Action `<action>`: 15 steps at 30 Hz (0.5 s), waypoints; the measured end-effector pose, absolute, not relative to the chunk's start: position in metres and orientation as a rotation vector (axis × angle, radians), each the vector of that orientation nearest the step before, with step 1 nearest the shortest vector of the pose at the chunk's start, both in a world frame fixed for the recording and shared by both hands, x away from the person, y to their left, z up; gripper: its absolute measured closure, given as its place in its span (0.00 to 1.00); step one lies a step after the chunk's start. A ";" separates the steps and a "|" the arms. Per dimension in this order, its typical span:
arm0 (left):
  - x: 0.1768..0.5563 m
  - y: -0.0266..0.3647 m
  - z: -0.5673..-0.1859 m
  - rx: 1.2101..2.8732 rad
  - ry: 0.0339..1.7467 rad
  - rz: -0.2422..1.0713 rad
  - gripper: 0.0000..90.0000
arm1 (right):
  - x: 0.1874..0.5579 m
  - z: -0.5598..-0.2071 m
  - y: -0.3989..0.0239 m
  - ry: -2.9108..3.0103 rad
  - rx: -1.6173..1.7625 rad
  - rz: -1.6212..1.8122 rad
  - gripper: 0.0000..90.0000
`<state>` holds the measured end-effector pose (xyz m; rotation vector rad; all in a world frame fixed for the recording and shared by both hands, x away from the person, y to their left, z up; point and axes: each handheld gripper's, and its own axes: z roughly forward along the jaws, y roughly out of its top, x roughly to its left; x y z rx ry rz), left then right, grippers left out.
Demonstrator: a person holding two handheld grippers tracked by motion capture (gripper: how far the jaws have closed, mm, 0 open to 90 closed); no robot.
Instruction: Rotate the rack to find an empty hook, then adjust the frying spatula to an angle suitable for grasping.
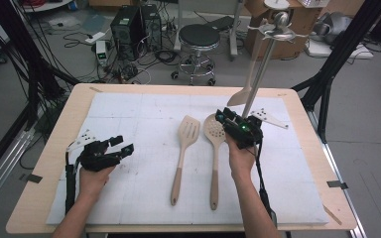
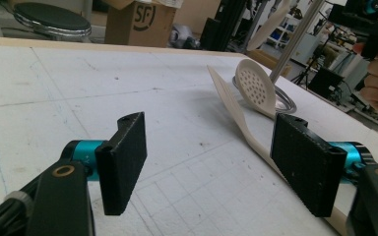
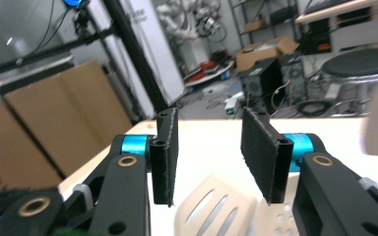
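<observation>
Two wooden utensils lie side by side on the white mat: a slotted spatula (image 1: 182,153) and, to its right, a perforated skimmer (image 1: 214,148). My right gripper (image 1: 228,118) hovers just right of the skimmer's head, at the foot of a metal rack pole (image 1: 259,72). Its jaws are open with nothing between them. In the right gripper view, the right gripper (image 3: 216,157) looks over the slotted spatula's head (image 3: 209,209). A third wooden spatula (image 1: 240,96) hangs from the rack. My left gripper (image 1: 124,145) rests at the mat's left, wide open and empty. The left gripper (image 2: 215,167) faces the skimmer (image 2: 256,88).
The white mat (image 1: 129,109) covers most of the wooden table (image 1: 54,144). The rack's ring base (image 2: 286,102) sits behind the skimmer. On the floor beyond the table stand a stool (image 1: 198,37), computer towers (image 1: 129,25) and cardboard boxes (image 1: 297,25). Black frame posts (image 1: 327,79) flank the table.
</observation>
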<state>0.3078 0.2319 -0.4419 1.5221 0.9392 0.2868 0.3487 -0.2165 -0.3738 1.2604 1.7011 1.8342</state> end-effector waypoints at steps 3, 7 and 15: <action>0.308 0.232 -0.442 1.520 0.938 0.289 0.34 | 0.348 -0.377 -0.210 1.749 1.255 1.829 0.65; 0.308 0.232 -0.442 1.519 0.939 0.287 0.34 | 0.346 -0.386 -0.205 1.775 1.263 1.836 0.65; 0.308 0.232 -0.442 1.514 0.942 0.288 0.34 | 0.340 -0.413 -0.194 1.953 1.281 1.789 0.75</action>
